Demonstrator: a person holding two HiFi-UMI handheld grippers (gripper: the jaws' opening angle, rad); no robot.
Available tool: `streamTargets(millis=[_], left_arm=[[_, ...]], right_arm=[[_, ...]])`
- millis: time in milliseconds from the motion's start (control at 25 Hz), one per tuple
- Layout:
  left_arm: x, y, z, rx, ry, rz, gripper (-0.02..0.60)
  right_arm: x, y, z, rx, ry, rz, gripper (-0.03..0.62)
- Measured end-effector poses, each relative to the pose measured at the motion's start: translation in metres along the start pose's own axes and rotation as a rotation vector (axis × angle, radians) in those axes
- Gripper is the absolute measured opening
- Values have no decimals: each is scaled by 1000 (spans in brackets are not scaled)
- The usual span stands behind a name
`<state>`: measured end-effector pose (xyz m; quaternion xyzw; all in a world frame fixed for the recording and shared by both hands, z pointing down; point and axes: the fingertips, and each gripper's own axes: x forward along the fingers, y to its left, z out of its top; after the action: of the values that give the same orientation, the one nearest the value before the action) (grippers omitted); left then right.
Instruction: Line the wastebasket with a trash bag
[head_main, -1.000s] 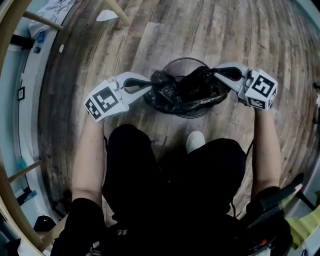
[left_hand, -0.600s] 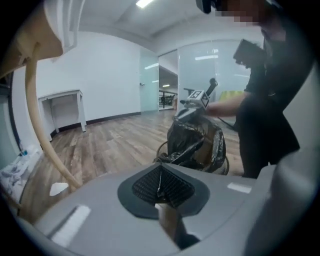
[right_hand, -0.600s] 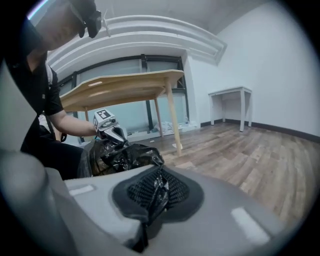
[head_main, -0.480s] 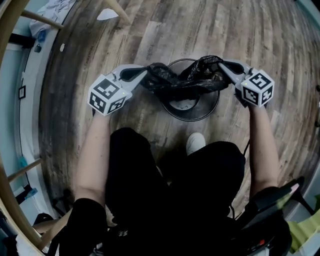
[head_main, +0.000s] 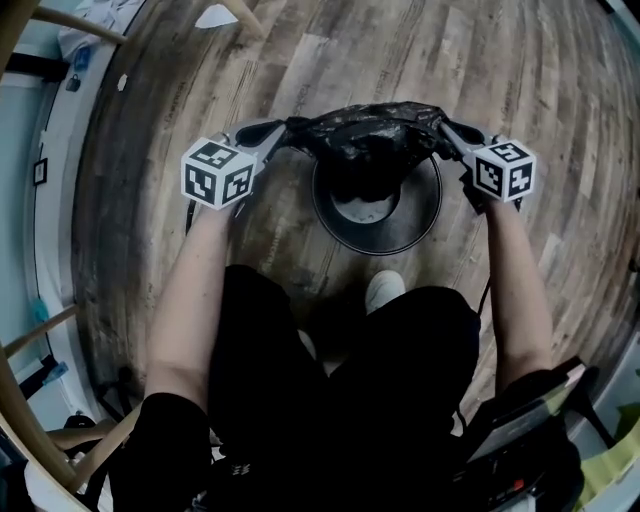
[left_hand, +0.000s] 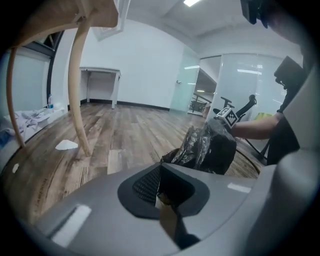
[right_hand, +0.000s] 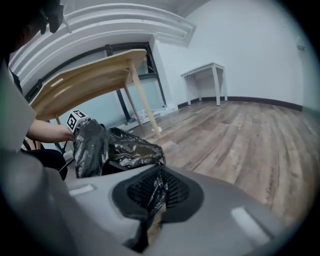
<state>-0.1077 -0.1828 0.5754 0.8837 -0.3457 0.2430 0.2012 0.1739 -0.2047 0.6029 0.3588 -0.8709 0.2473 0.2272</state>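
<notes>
**Bag spread above wastebasket**

Left gripper (head_main: 285, 128) and right gripper (head_main: 445, 125) are each clamped on an opposite edge of the black trash bag (head_main: 365, 135). The bag hangs stretched between them over the far rim of the round wastebasket (head_main: 420, 235) on the wood floor (head_main: 330, 60).

Head view: from the person's head, facing steeply down; takes in lap, forearms and the wastebasket (head_main: 418, 226) on the plank floor (head_main: 300, 60), at mid distance.
Left gripper view: rides the left gripper (head_main: 284, 128), set low, faces along its jaws across the trash bag (left_hand: 212, 145), very near.
Right gripper view: rides the right gripper (head_main: 443, 126), faces the opposite way across the bag, very near.
Shared: bag in all three; left gripper view catches the right cube (left_hand: 226, 115), right gripper view the left cube (right_hand: 76, 120).
</notes>
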Motion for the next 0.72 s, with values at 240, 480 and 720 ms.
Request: streamTargets(millis=[240, 480, 720], left_arm=[[10, -13, -44, 5, 132, -95, 8], [0, -35, -75, 16, 184, -223, 8], [5, -45, -84, -4, 147, -266, 9]], right_arm=[[15, -3, -36, 24, 85, 33, 3], [3, 15, -76, 26, 152, 93, 3], [3, 32, -94, 22, 190, 123, 3]])
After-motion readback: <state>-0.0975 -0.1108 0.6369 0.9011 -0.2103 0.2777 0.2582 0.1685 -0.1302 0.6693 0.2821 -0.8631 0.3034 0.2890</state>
